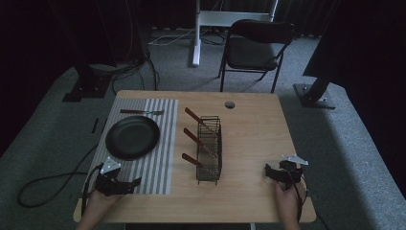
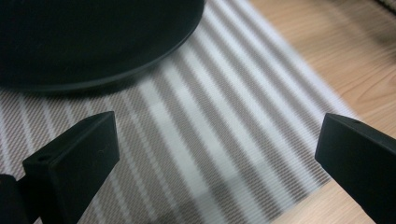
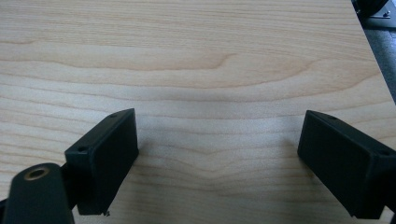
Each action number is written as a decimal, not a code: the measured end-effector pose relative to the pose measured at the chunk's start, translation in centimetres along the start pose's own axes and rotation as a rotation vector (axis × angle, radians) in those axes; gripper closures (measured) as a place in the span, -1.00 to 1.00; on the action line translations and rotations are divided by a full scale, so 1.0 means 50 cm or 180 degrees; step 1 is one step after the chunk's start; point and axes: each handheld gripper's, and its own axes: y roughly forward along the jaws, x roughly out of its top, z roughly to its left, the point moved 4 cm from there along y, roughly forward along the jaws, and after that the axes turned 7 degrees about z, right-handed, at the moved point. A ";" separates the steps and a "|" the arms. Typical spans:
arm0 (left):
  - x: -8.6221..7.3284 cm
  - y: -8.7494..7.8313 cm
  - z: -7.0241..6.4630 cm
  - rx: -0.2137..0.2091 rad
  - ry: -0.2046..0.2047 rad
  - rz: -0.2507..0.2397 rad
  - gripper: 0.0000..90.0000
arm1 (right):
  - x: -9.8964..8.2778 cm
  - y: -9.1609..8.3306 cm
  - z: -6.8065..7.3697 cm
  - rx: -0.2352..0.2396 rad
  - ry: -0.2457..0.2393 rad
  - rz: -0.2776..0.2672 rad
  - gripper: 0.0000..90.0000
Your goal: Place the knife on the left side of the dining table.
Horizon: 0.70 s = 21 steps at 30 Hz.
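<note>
Operator: Status of both grippers?

Technician: Left gripper (image 1: 125, 186) rests at the 7 o'clock corner of the table (image 1: 253, 129), over the near edge of the striped placemat (image 1: 158, 158). Its jaws stand wide apart with nothing between them; in the left gripper view the mat's stripes show in the gap. Right gripper (image 1: 271, 171) sits at 5 o'clock on bare wood, jaws likewise spread and empty. A hand (image 1: 287, 201) holds it from below.

Operator: Location of the tableware?

Technician: Black plate (image 1: 132, 137) lies on the placemat at 9 o'clock, just beyond the left gripper; its rim fills the top of the left gripper view (image 2: 93, 42). A fork (image 1: 141, 112) with a brown handle lies on the mat at 10 o'clock, beyond the plate. Wire basket (image 1: 209, 149) stands at the table's centre, beside the mat's right edge. Three brown-handled utensils (image 1: 194, 139) lean out over its left side. Their working ends cannot be identified.

Operator: Surroundings?

Technician: Folding chair (image 1: 256, 48) stands on the floor at 12 o'clock, apart from the table.
</note>
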 end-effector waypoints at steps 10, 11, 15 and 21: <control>0.072 -0.005 -0.044 -0.0226 0.0224 -0.0125 -0.99 | 0.000 0.000 0.000 -0.0001 -0.0001 -0.0004 -0.74; 0.078 -0.005 -0.048 -0.0264 0.0268 -0.0129 -0.99 | 0.000 0.000 0.000 -0.0001 -0.0001 -0.0004 -0.74; 0.099 -0.006 -0.061 -0.0261 0.0351 -0.0162 -0.99 | 0.000 0.000 0.000 -0.0001 -0.0001 -0.0004 -0.74; 0.132 -0.010 -0.074 -0.0345 0.0408 -0.0235 -0.98 | 0.000 0.000 0.000 -0.0002 -0.0003 -0.0007 -0.74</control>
